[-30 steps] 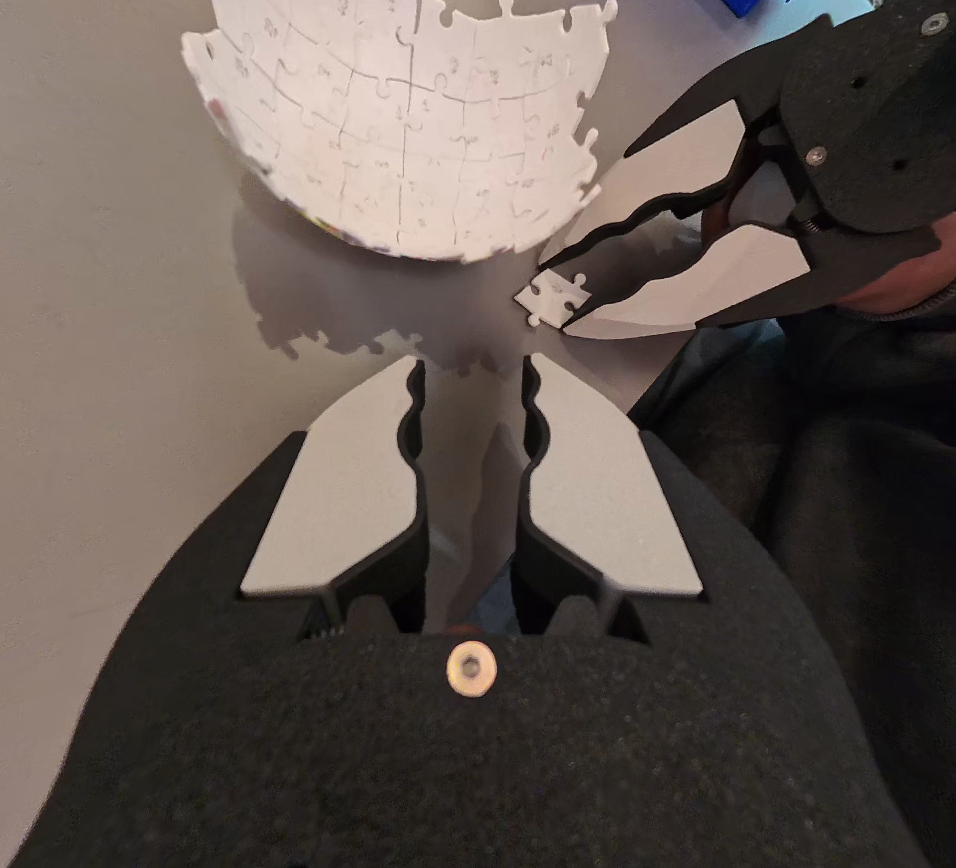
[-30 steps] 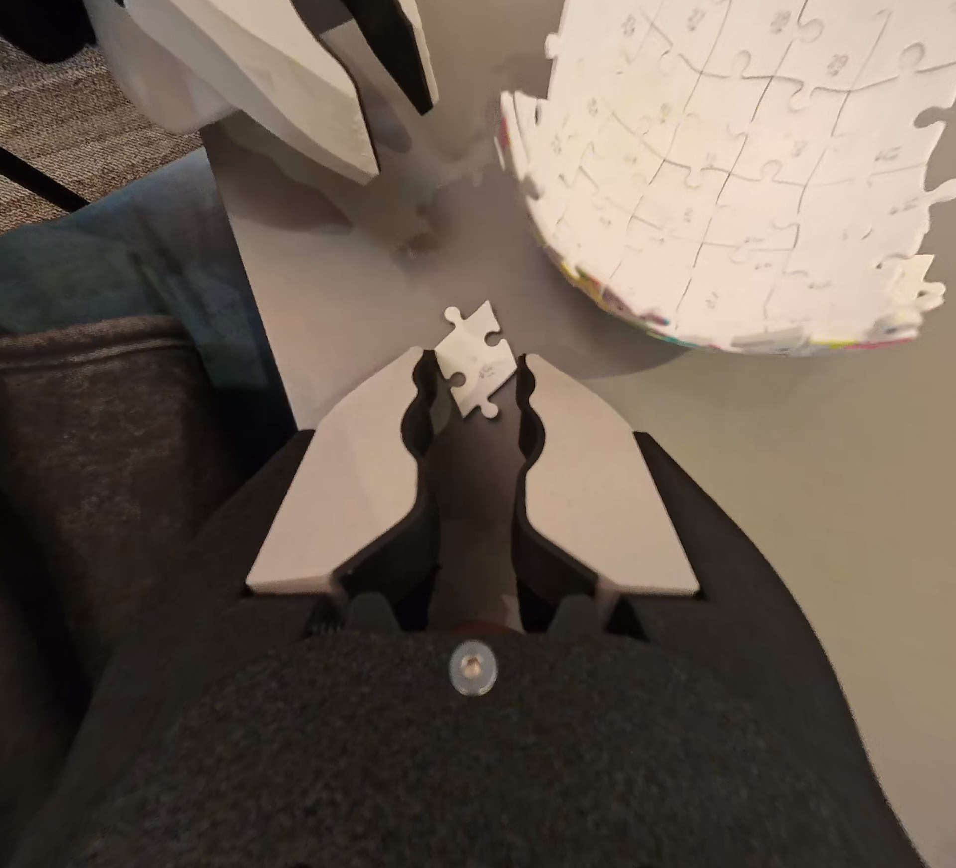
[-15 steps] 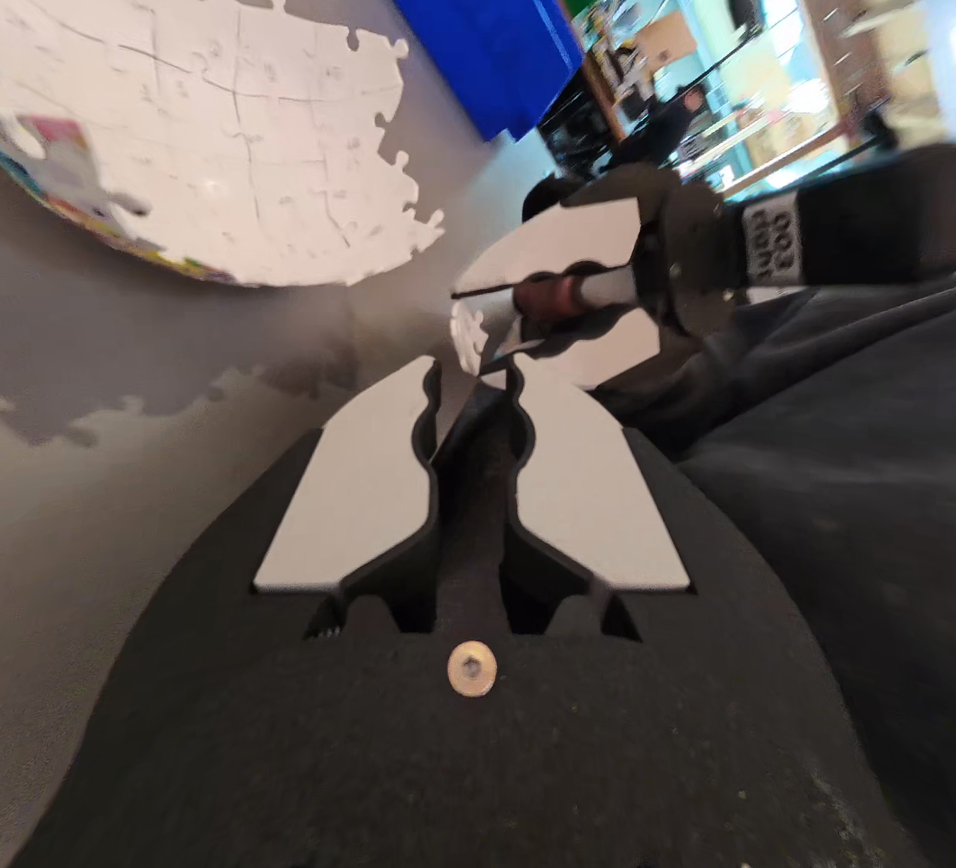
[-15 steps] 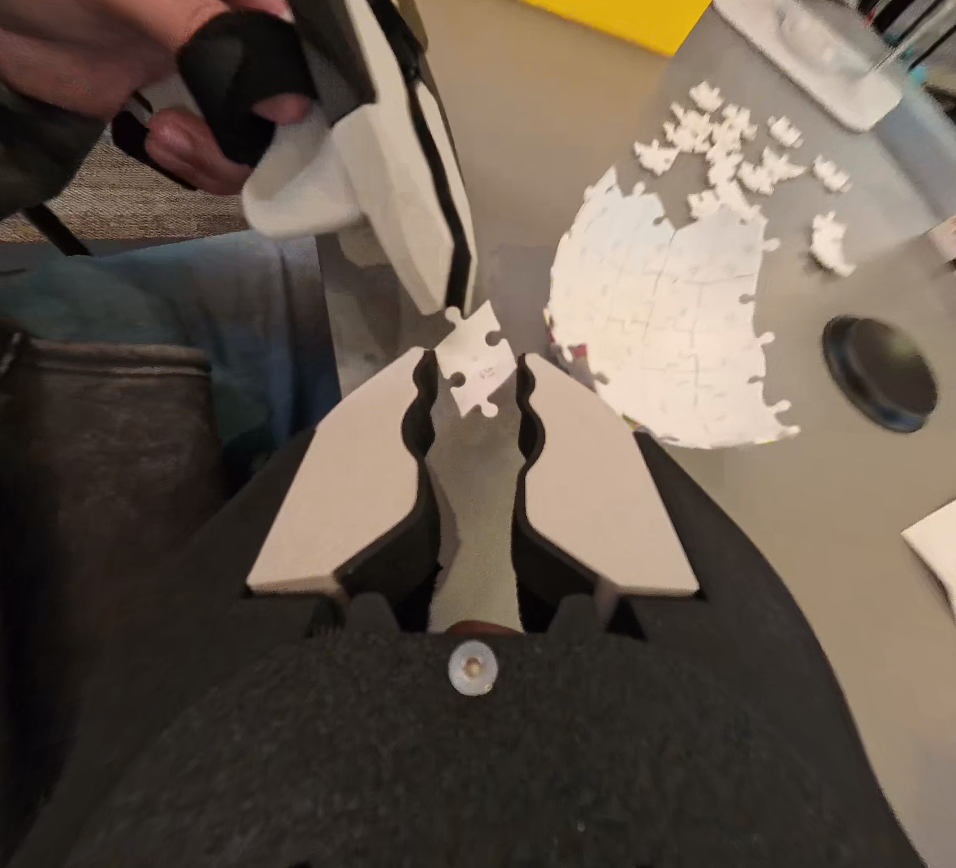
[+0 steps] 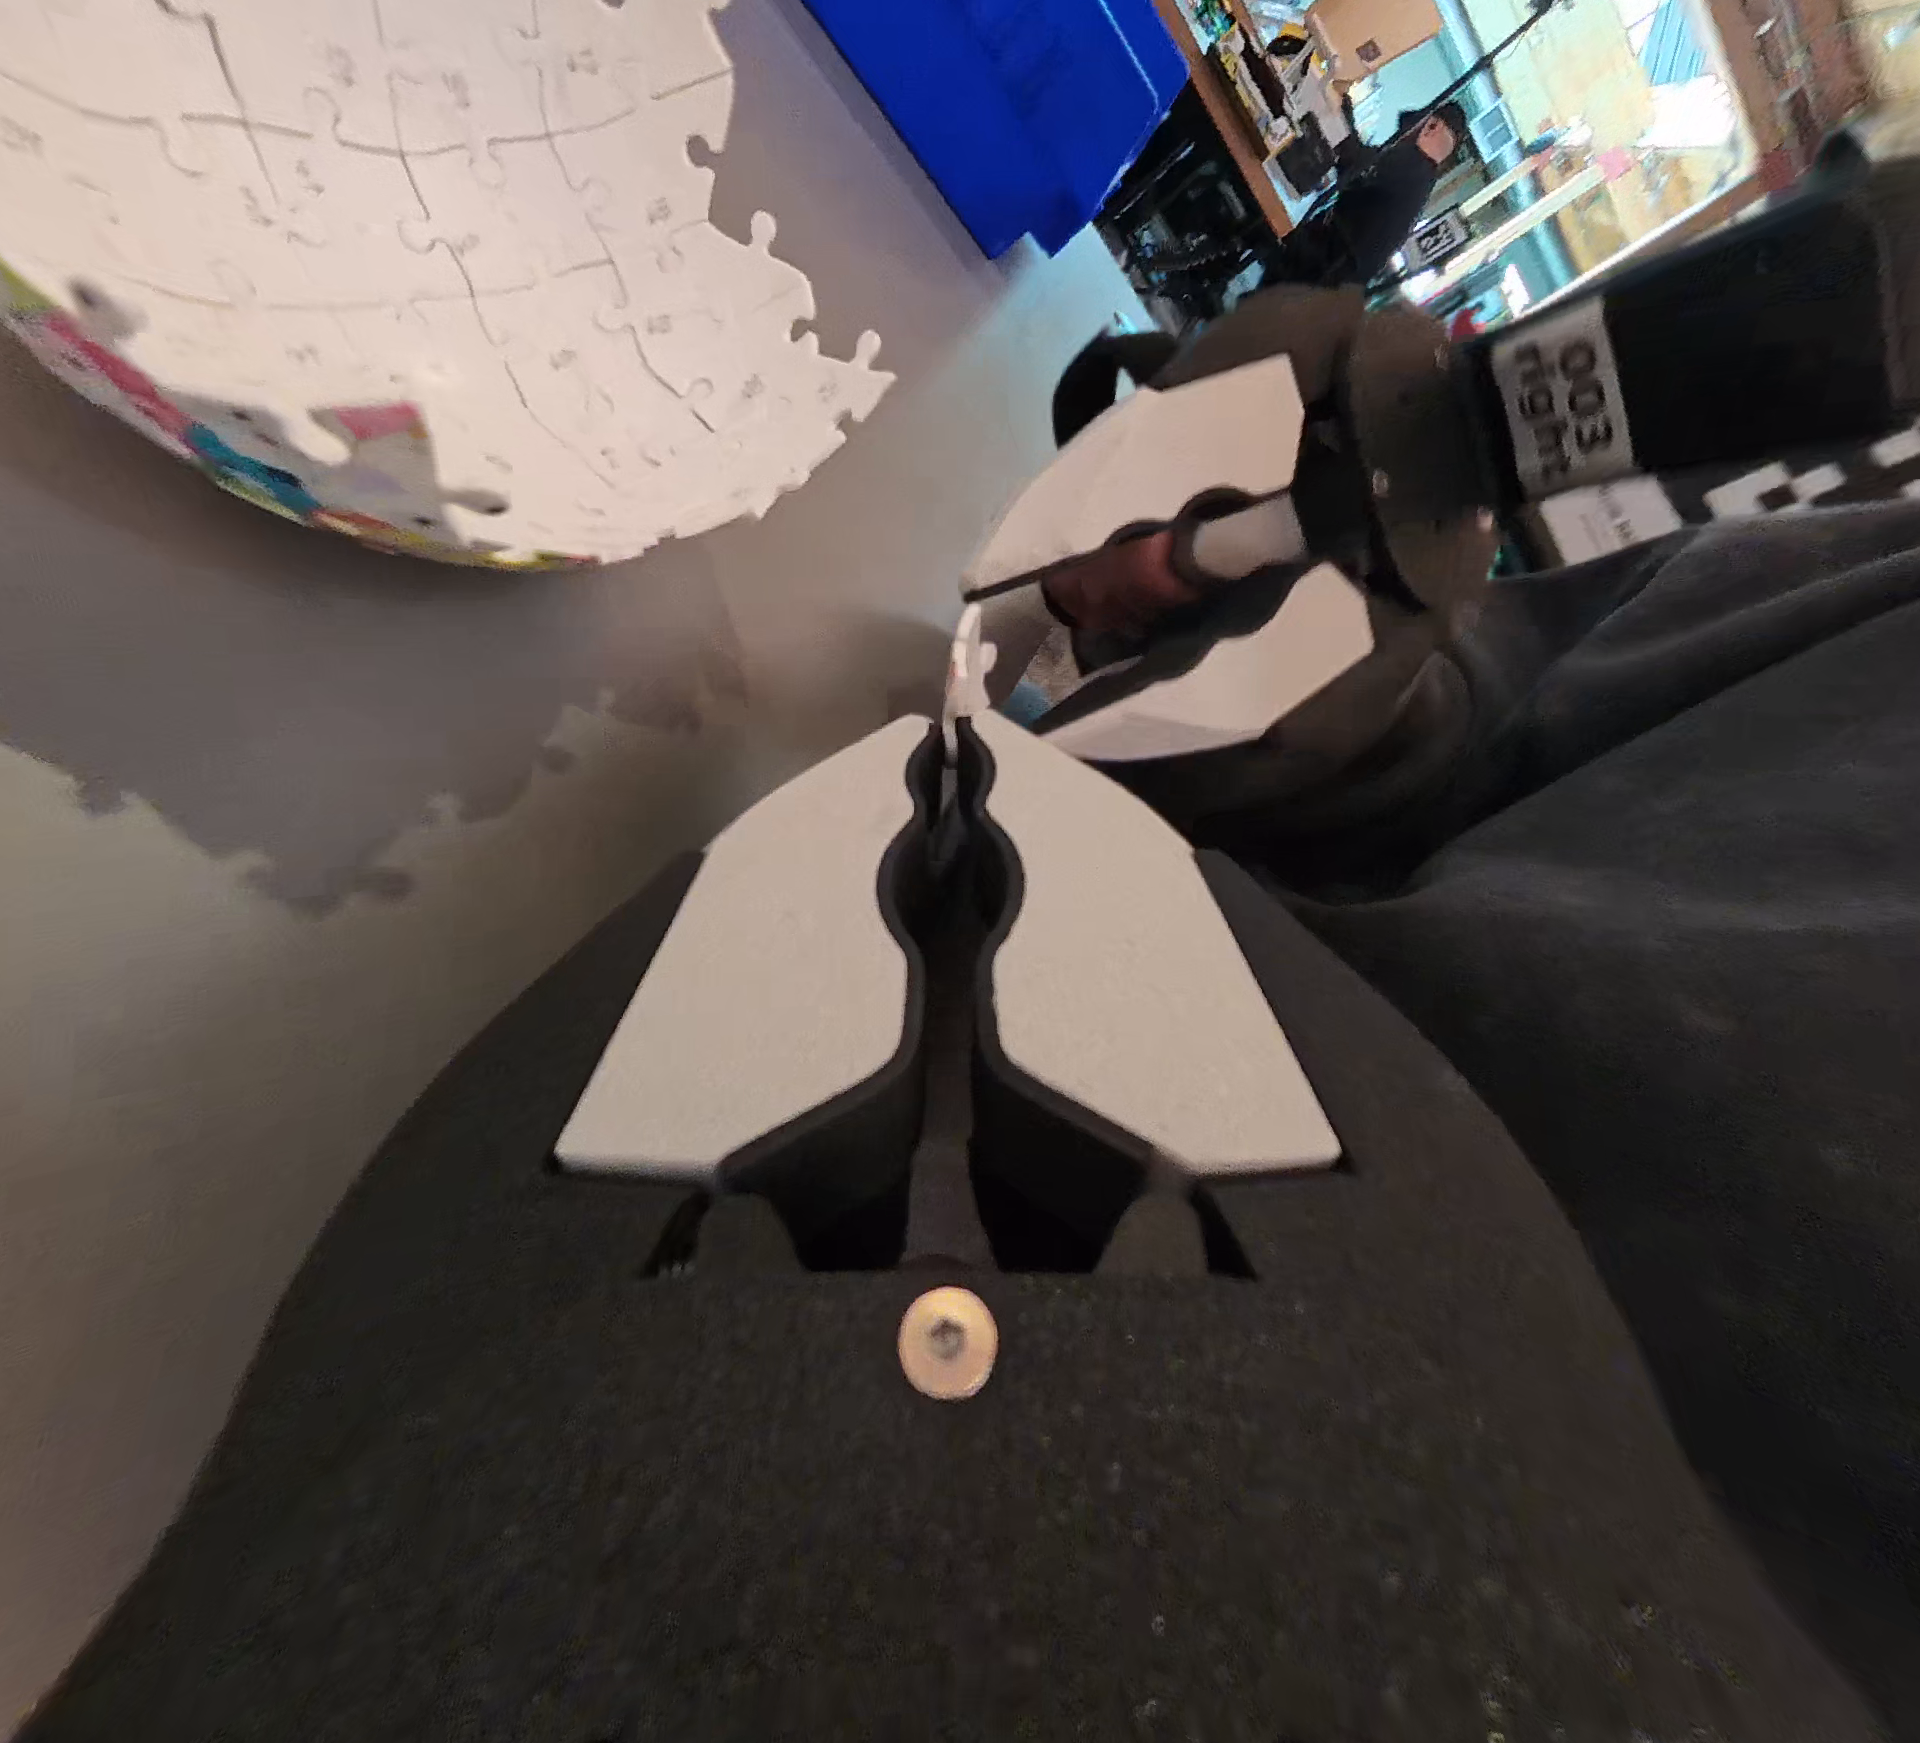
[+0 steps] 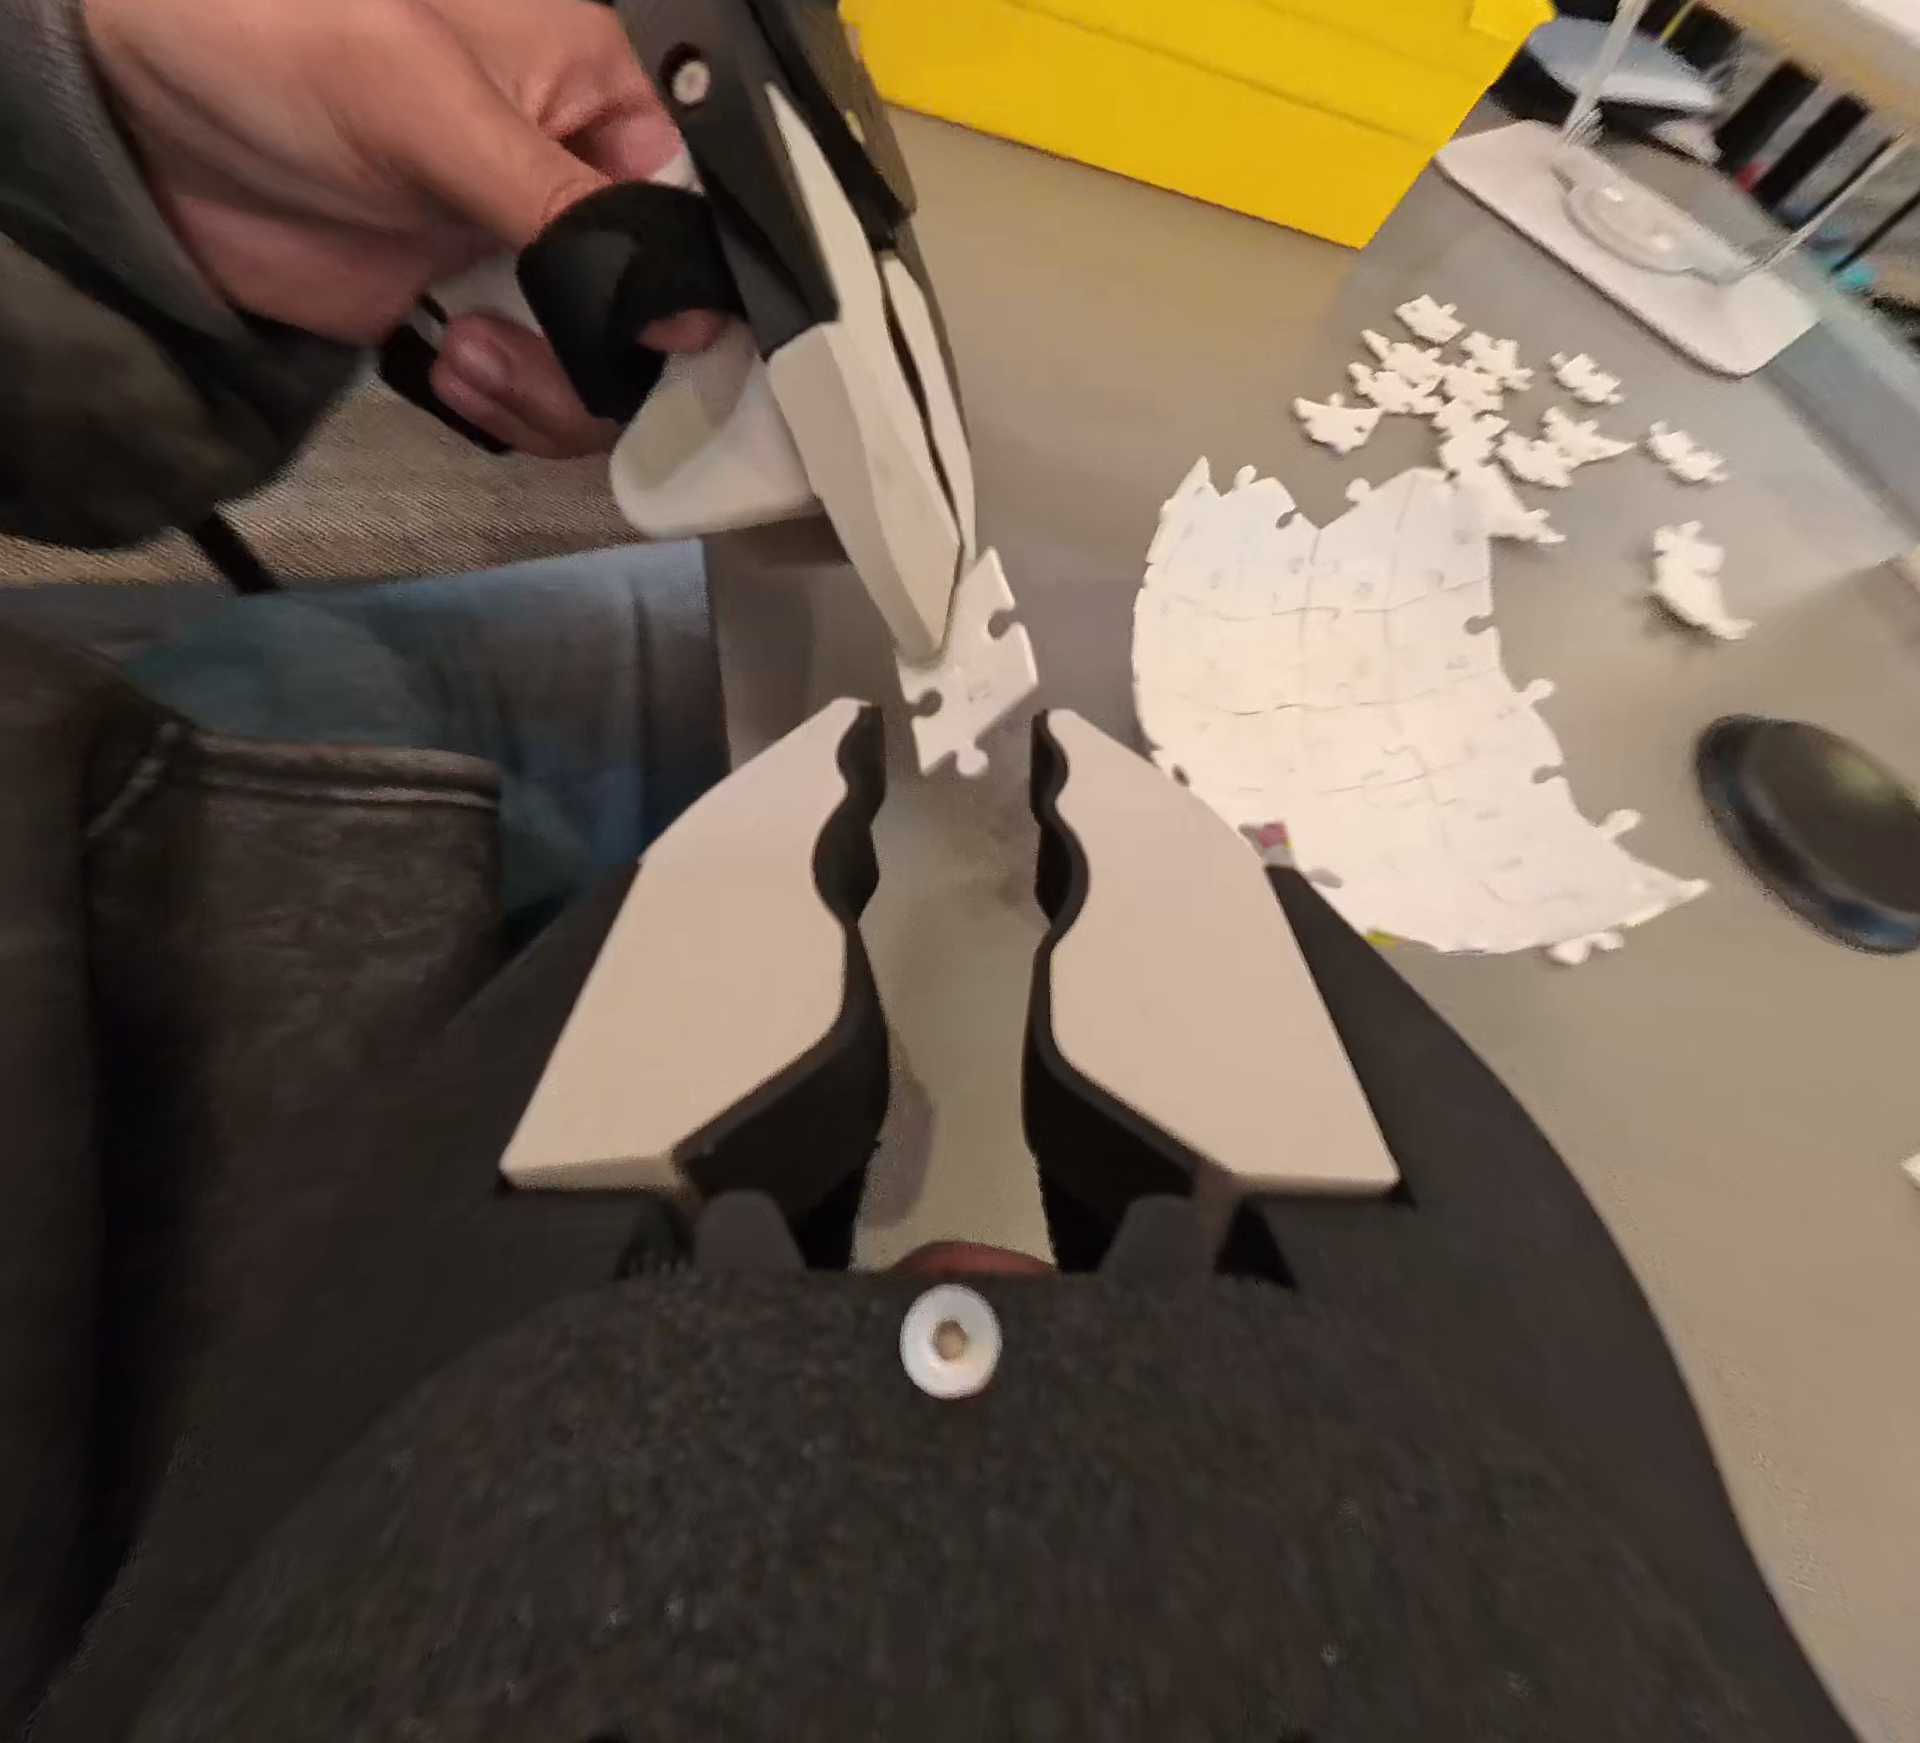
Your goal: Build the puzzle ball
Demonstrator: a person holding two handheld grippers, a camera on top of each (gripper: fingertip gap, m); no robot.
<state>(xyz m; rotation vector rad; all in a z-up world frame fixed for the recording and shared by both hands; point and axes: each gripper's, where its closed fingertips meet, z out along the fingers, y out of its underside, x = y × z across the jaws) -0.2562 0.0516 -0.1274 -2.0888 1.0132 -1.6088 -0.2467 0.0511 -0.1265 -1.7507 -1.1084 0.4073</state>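
Note:
My left gripper (image 5: 958,737) is shut on a white puzzle piece (image 5: 966,670), seen edge-on between its fingertips. In the right wrist view the left gripper (image 6: 930,623) holds that piece (image 6: 971,665) by its upper edge, just ahead of my right gripper (image 6: 956,725). The right gripper is open, and the piece's lower tab hangs between its fingertips without touching them. The right gripper also shows in the left wrist view (image 5: 1003,654). The partly built puzzle ball (image 6: 1351,706), a curved white shell with a coloured outside, lies on the grey table (image 6: 1195,322) and shows in the left wrist view (image 5: 416,239).
Several loose white pieces (image 6: 1475,405) lie beyond the shell. A black round object (image 6: 1818,831) sits at its right. A yellow bin (image 6: 1195,52) and a clear stand (image 6: 1642,239) are at the back. A blue bin (image 5: 935,10) stands behind the shell. The grippers are tip to tip, or close to it.
Both grippers rose off the table and met. My left gripper closed on the piece that sat between the right gripper's fingertips. The piece now sits a little ahead of those fingertips.

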